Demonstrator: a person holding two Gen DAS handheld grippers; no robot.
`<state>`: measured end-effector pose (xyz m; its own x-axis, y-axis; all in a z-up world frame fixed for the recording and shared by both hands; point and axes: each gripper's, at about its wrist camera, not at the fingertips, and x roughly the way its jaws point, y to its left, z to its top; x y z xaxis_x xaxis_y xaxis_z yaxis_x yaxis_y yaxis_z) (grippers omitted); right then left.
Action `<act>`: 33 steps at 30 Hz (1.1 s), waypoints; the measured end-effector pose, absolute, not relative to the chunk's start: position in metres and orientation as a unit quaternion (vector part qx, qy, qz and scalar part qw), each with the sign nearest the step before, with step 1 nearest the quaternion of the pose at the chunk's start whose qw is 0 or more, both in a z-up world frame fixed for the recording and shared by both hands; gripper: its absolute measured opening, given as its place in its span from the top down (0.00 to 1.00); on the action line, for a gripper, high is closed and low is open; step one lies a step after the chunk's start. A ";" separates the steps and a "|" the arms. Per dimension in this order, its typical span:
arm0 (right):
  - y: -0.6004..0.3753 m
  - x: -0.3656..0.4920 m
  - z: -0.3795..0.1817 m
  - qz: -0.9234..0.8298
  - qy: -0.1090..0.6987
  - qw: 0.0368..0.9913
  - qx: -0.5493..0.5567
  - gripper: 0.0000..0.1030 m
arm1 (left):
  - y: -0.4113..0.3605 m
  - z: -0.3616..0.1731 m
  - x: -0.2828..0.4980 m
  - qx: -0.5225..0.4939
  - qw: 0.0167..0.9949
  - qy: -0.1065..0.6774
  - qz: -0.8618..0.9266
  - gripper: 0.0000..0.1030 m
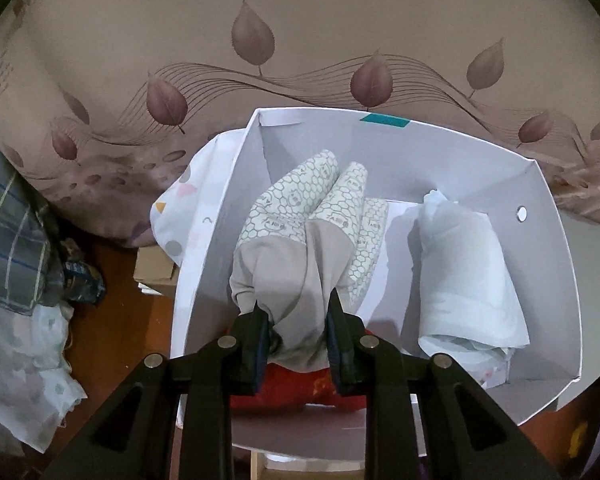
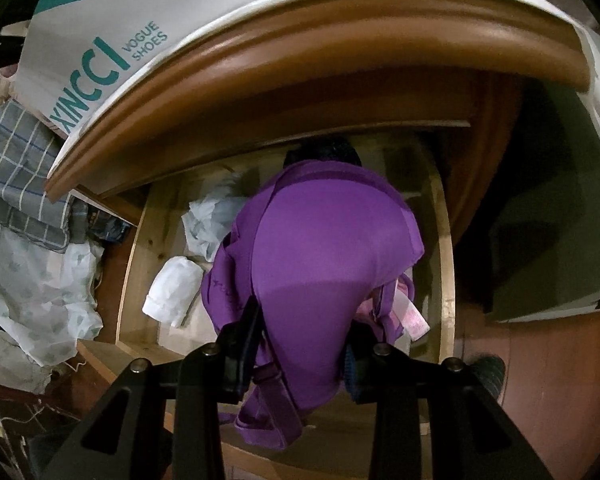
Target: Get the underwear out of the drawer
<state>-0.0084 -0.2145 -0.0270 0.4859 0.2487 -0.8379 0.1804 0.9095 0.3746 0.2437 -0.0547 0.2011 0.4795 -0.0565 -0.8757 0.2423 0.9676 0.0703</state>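
Note:
In the left wrist view my left gripper (image 1: 296,304) is shut on beige underwear (image 1: 296,256) with a honeycomb-print waistband, hanging over a white cardboard box (image 1: 548,240). A pale rolled garment (image 1: 468,272) lies in the box at the right, and a red piece (image 1: 296,392) shows under the held one. In the right wrist view my right gripper (image 2: 304,320) is shut on purple underwear (image 2: 324,248), held above the open wooden drawer (image 2: 140,240). A white folded piece (image 2: 172,292) and a pale crumpled one (image 2: 212,220) lie inside the drawer at the left.
The box stands in front of bedding printed with leaves (image 1: 260,60). Plaid cloth (image 1: 12,240) and pale fabric (image 1: 16,368) are piled at the left. A shoe-box lid (image 2: 100,52) rests on the rounded wooden cabinet top (image 2: 340,48) above the drawer.

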 end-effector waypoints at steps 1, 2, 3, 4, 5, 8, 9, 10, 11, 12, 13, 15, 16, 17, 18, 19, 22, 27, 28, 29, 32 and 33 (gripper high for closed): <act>-0.214 -0.009 -0.026 0.021 0.505 0.836 0.212 0.66 | -0.056 0.201 0.244 0.096 0.855 0.502 -0.087 0.76; -0.215 -0.009 -0.026 0.023 0.504 0.836 0.213 0.66 | -0.056 0.202 0.243 0.099 0.856 0.501 -0.083 0.72; -0.216 -0.009 -0.026 0.023 0.504 0.837 0.213 0.66 | -0.056 0.203 0.243 0.099 0.857 0.498 -0.081 0.72; -0.215 -0.009 -0.026 0.022 0.504 0.837 0.213 0.66 | -0.055 0.205 0.242 0.098 0.859 0.496 -0.080 0.70; -0.215 -0.008 -0.026 0.021 0.505 0.836 0.214 0.66 | -0.054 0.207 0.241 0.095 0.860 0.495 -0.079 0.69; -0.215 -0.009 -0.028 0.020 0.505 0.835 0.217 0.66 | -0.051 0.213 0.238 0.087 0.864 0.489 -0.077 0.68; -0.214 -0.009 -0.028 0.021 0.505 0.836 0.216 0.66 | -0.050 0.216 0.236 0.087 0.867 0.485 -0.075 0.67; -0.214 -0.009 -0.027 0.021 0.503 0.837 0.215 0.68 | -0.050 0.218 0.234 0.087 0.868 0.482 -0.076 0.66; -0.213 -0.008 -0.027 0.023 0.503 0.837 0.214 0.69 | -0.049 0.222 0.231 0.087 0.871 0.478 -0.076 0.63; -0.212 -0.008 -0.027 0.026 0.504 0.836 0.216 0.75 | -0.047 0.225 0.228 0.086 0.874 0.473 -0.076 0.60; -0.211 -0.007 -0.027 0.028 0.504 0.835 0.218 0.79 | -0.046 0.229 0.224 0.083 0.876 0.469 -0.079 0.52; -0.208 -0.006 -0.027 0.031 0.505 0.836 0.212 0.90 | -0.041 0.236 0.214 0.079 0.881 0.460 -0.082 0.47; -0.207 -0.006 -0.027 0.031 0.505 0.837 0.209 0.90 | -0.039 0.239 0.207 0.080 0.884 0.454 -0.082 0.48; -0.207 -0.007 -0.027 0.030 0.504 0.838 0.208 0.90 | -0.036 0.242 0.199 0.079 0.887 0.448 -0.084 0.48; -0.207 -0.006 -0.028 0.033 0.503 0.837 0.211 0.90 | -0.033 0.244 0.192 0.077 0.889 0.444 -0.087 0.48; -0.208 -0.006 -0.029 0.038 0.505 0.834 0.219 0.90 | -0.029 0.246 0.183 0.074 0.890 0.441 -0.093 0.48; -0.209 -0.006 -0.034 0.039 0.512 0.829 0.223 0.90 | -0.013 0.245 0.152 0.068 0.892 0.435 -0.102 0.47; -0.211 -0.003 -0.044 0.036 0.527 0.819 0.224 0.87 | 0.021 0.232 0.112 0.032 0.898 0.424 -0.111 0.47; -0.211 -0.003 -0.045 0.030 0.527 0.819 0.223 0.87 | 0.030 0.228 0.104 0.026 0.900 0.421 -0.106 0.47; -0.212 -0.002 -0.047 0.029 0.533 0.817 0.218 0.87 | 0.035 0.224 0.099 0.020 0.902 0.418 -0.103 0.46; -0.211 0.002 -0.054 0.016 0.544 0.813 0.207 0.68 | 0.058 0.203 0.076 0.000 0.910 0.407 -0.081 0.43; -0.211 0.003 -0.056 0.013 0.546 0.813 0.201 0.65 | 0.065 0.192 0.071 -0.007 0.910 0.408 -0.070 0.42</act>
<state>0.0029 -0.2107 -0.0556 0.4027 0.2414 -0.8829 0.1977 0.9189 0.3414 0.0706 0.0648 0.1916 0.6578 -0.1338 -0.7412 0.1222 0.9900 -0.0703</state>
